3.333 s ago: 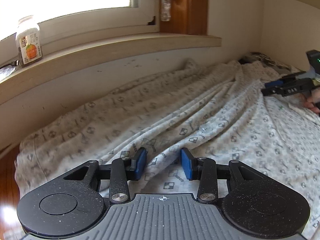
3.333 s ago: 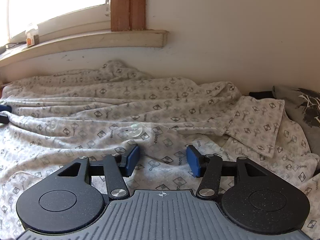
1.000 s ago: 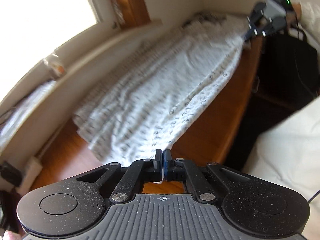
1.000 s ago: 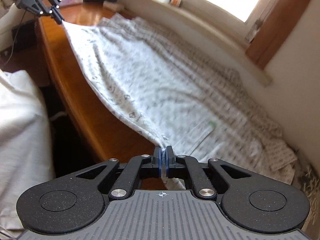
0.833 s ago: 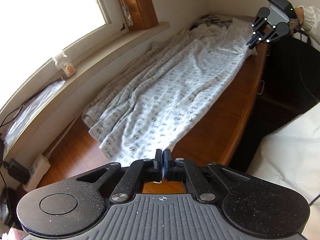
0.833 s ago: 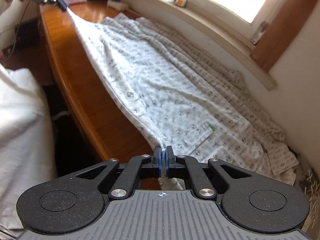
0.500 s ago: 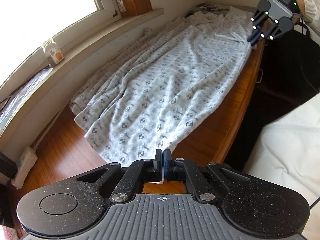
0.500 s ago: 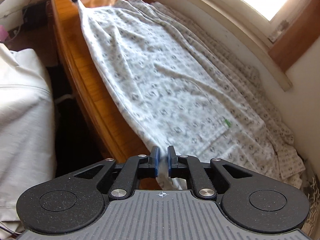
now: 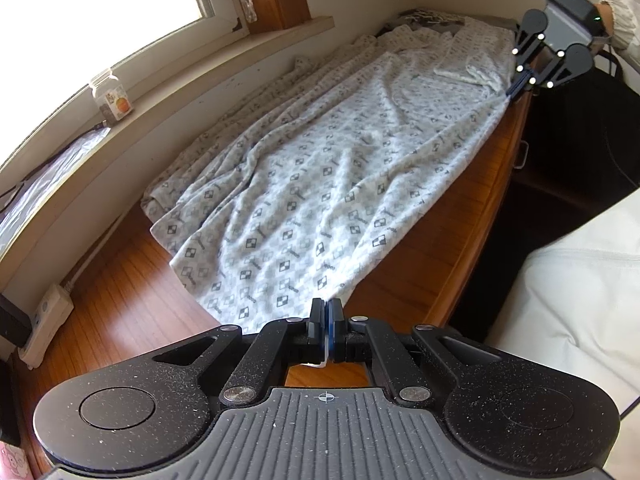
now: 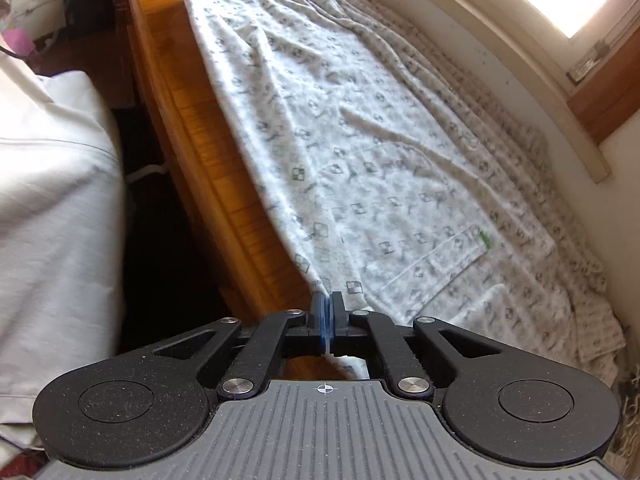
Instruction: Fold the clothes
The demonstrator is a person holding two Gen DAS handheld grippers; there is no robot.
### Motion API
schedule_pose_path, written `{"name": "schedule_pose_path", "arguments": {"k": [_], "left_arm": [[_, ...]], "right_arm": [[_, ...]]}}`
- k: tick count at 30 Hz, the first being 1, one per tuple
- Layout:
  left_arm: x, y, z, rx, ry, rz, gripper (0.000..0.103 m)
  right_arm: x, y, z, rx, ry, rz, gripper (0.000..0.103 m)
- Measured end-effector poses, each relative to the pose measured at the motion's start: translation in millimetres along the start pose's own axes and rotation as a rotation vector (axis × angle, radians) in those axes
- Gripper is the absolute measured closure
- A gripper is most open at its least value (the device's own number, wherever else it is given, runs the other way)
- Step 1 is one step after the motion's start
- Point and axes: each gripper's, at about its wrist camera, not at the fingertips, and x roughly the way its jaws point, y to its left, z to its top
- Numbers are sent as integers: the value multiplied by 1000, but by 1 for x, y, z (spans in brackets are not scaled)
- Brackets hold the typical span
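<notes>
The long wooden table (image 9: 448, 216) fills the scene, running along the wall under the window sill (image 9: 168, 92). Spread along it lies the white patterned pyjama shirt with grey square motifs (image 9: 320, 184), its far side bunched against the wall, its near edge pulled out taut and straight along the table's front edge. A chest pocket with a small green tag (image 10: 440, 256) faces up near the right-hand end. The left gripper (image 9: 326, 312) is clenched tight on the hem corner at the table's left end, a sliver of white cloth pinched between its blue pads. The right gripper (image 10: 326, 307) grasps the opposite corner at the right end, jaws pressed together on the fabric. On the sill stands a small clear jar with an orange label (image 9: 111, 95).
</notes>
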Motion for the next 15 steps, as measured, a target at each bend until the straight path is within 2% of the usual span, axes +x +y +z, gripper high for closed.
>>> {"name": "schedule_pose_path", "arguments": {"k": [3, 11, 14, 15], "left_arm": [[1, 0, 2, 1, -3, 5, 101], [3, -2, 1, 6, 1, 9, 101], [3, -1, 0, 6, 0, 5, 101], [3, -1, 0, 5, 1, 4, 101]], "right_arm": [[-14, 2, 3, 16, -31, 34, 102], [-13, 8, 10, -30, -14, 26, 101], [-5, 10, 6, -46, 9, 17, 96], [-2, 11, 4, -55, 21, 11, 91]]}}
